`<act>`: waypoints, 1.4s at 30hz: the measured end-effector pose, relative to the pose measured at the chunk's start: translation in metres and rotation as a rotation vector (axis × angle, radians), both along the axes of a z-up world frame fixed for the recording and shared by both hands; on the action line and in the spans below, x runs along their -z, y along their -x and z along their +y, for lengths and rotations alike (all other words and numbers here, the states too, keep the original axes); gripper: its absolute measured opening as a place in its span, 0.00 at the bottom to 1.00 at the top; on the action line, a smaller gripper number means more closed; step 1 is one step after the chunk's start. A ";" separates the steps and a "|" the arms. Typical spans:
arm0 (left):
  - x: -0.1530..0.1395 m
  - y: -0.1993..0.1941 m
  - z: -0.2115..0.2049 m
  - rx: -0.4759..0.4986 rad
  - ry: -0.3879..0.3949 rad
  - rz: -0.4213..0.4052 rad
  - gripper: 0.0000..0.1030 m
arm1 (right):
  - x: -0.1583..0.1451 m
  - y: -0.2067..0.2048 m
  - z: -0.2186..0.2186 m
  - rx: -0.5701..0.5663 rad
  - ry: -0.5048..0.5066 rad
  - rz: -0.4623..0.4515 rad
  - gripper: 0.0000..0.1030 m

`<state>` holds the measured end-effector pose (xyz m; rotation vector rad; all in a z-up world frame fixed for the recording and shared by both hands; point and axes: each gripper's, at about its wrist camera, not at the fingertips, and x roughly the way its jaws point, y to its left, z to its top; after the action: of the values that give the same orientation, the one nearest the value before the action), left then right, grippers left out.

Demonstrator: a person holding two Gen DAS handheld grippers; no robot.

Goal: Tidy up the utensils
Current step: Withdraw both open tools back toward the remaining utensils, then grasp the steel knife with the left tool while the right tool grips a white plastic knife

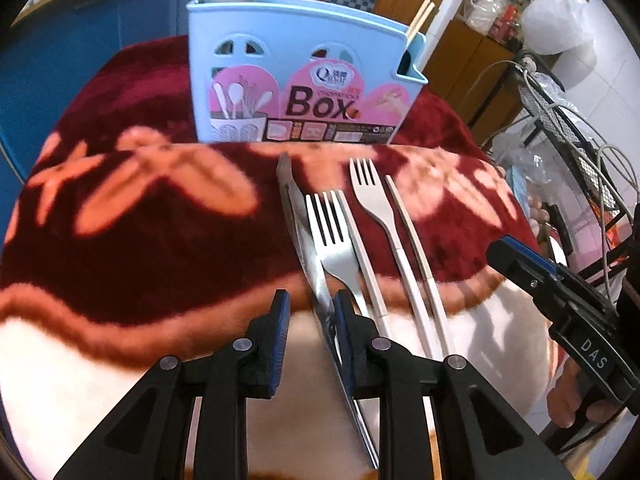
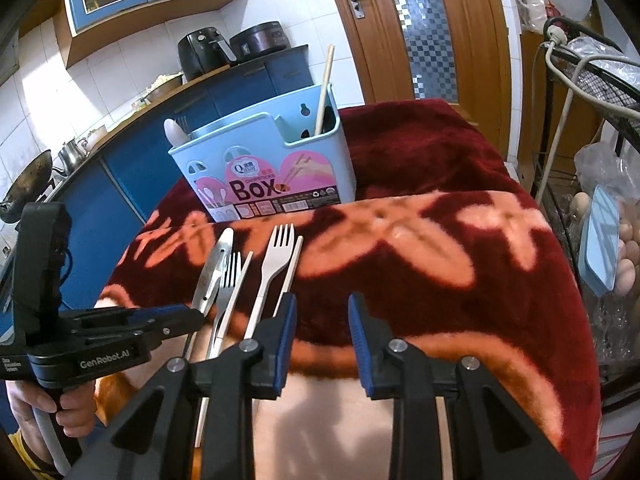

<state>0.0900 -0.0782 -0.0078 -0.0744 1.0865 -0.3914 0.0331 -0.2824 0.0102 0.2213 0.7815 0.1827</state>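
A light blue utensil box (image 1: 304, 80) (image 2: 264, 168) stands at the back, with wooden chopsticks (image 2: 324, 88) in its right compartment and a white spoon (image 2: 174, 132) on its left. In front lie a steel knife (image 1: 296, 216), a steel fork (image 1: 328, 232), a white fork (image 1: 370, 196) and two white chopsticks (image 1: 408, 240). My left gripper (image 1: 312, 312) is open low over the handle ends. The knife runs between its fingers, close to the right pad. My right gripper (image 2: 322, 316) is open over bare blanket, just right of the white chopstick (image 2: 292, 268).
A red floral blanket (image 2: 440, 240) covers the table and drops off at its near edge. A wire rack (image 2: 592, 80) with eggs, bags and cables stands to the right. Blue kitchen cabinets (image 2: 120, 168) are on the left and a wooden door behind.
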 end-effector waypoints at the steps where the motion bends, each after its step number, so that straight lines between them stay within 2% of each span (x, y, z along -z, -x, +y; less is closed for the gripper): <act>1: 0.002 -0.003 -0.002 0.001 0.002 0.018 0.23 | 0.001 0.000 -0.001 0.000 -0.002 0.001 0.29; 6: 0.005 -0.011 -0.006 0.005 0.011 0.018 0.21 | 0.002 -0.001 -0.003 -0.001 -0.005 0.002 0.29; 7: 0.005 -0.013 -0.007 0.003 0.015 0.016 0.17 | 0.002 -0.001 -0.003 -0.001 -0.004 0.003 0.29; 17: 0.007 -0.011 0.011 -0.023 0.100 -0.012 0.11 | 0.001 -0.006 0.003 -0.040 0.024 0.043 0.29; 22: 0.001 -0.008 0.025 -0.060 0.111 -0.055 0.11 | 0.005 -0.018 0.011 -0.085 0.031 0.124 0.29; 25: -0.006 -0.004 0.037 -0.086 0.106 -0.110 0.11 | 0.008 -0.025 0.017 -0.107 0.037 0.174 0.29; 30: -0.015 -0.003 0.052 -0.117 0.122 -0.163 0.11 | 0.011 -0.035 0.030 -0.135 0.080 0.215 0.29; 42: -0.028 0.006 0.066 -0.098 0.182 -0.259 0.11 | 0.020 -0.072 0.054 -0.194 0.168 0.384 0.27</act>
<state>0.0836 -0.0123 0.0207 -0.2310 0.7874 -0.3991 0.1051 -0.2287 -0.0099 0.0189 1.1960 0.2605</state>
